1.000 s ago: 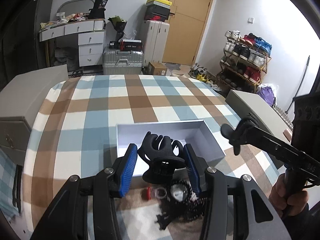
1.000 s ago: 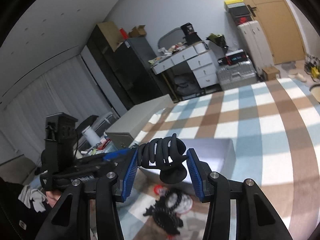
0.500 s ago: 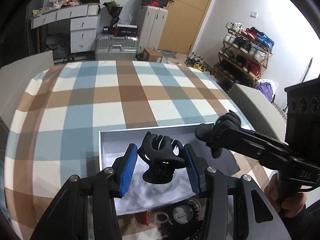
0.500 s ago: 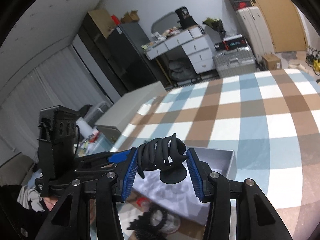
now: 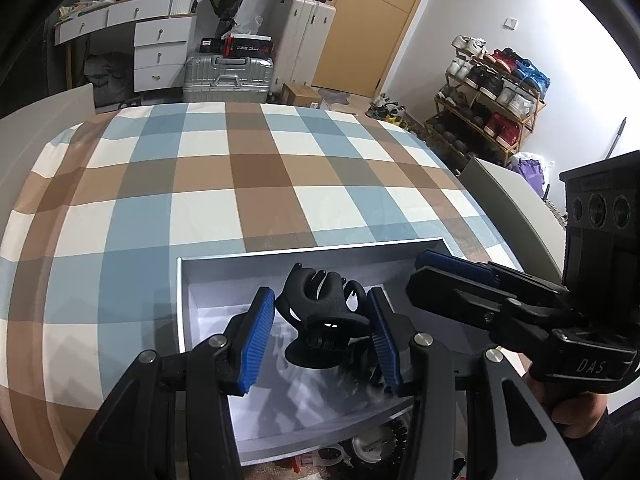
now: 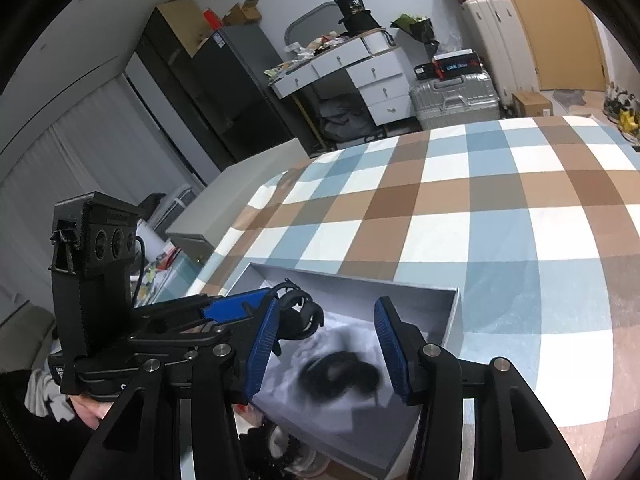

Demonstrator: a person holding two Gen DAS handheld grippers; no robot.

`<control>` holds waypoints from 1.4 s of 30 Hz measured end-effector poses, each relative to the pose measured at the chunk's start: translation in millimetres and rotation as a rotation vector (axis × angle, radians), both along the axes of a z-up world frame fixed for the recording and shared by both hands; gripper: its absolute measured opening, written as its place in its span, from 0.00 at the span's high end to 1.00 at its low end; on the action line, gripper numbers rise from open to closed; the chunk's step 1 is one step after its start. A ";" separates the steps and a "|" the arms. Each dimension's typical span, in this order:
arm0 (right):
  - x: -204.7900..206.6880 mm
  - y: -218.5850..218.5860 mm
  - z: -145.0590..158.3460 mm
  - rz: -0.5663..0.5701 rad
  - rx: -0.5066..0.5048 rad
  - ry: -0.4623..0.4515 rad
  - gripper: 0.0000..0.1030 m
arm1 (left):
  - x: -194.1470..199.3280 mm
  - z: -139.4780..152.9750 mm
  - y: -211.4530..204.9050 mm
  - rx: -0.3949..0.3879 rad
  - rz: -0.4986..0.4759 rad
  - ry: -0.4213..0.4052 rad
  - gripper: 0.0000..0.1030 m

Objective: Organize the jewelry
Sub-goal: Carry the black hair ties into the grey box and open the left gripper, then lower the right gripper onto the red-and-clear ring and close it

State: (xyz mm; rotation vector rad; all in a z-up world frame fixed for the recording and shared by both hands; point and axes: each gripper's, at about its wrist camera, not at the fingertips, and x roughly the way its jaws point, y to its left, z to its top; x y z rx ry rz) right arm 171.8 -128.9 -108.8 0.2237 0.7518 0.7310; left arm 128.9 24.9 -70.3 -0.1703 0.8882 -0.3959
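My left gripper (image 5: 320, 334) has its blue pads wide apart, with a black hair claw clip (image 5: 324, 316) between them over the grey box (image 5: 184, 308); I cannot tell if the pads still touch it. My right gripper (image 6: 326, 350) is open and empty above the same box (image 6: 450, 320). A second black claw clip (image 6: 340, 376), blurred, is below it inside the box. The left gripper and its clip (image 6: 296, 312) show at the left of the right wrist view. The right gripper (image 5: 436, 272) reaches in from the right of the left wrist view.
The box sits on a checked blue, brown and white tablecloth (image 5: 248, 176). A pile of beads and small jewelry (image 5: 368, 448) lies just in front of the box. Grey cabinets (image 6: 236, 208) flank the table. A shoe rack (image 5: 488, 96) stands far right.
My right gripper has opened and its claw clip has dropped into the box. My left gripper's pads have spread and both grippers have moved forward over the box.
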 end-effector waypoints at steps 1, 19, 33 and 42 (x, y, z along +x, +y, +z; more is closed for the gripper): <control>-0.2 0.1 0.5 -0.004 -0.001 -0.002 0.52 | 0.8 0.2 0.0 -0.003 -0.001 0.001 0.59; -40.9 -28.0 28.2 -0.106 0.029 -0.100 0.20 | -23.1 19.6 6.2 0.036 0.044 -0.043 0.36; -98.1 -29.3 41.6 -0.140 0.051 -0.212 0.00 | -64.6 40.7 7.0 0.059 0.099 -0.153 0.21; -130.9 -37.2 34.5 -0.175 0.046 -0.254 0.00 | -90.1 35.9 12.1 0.066 0.151 -0.181 0.16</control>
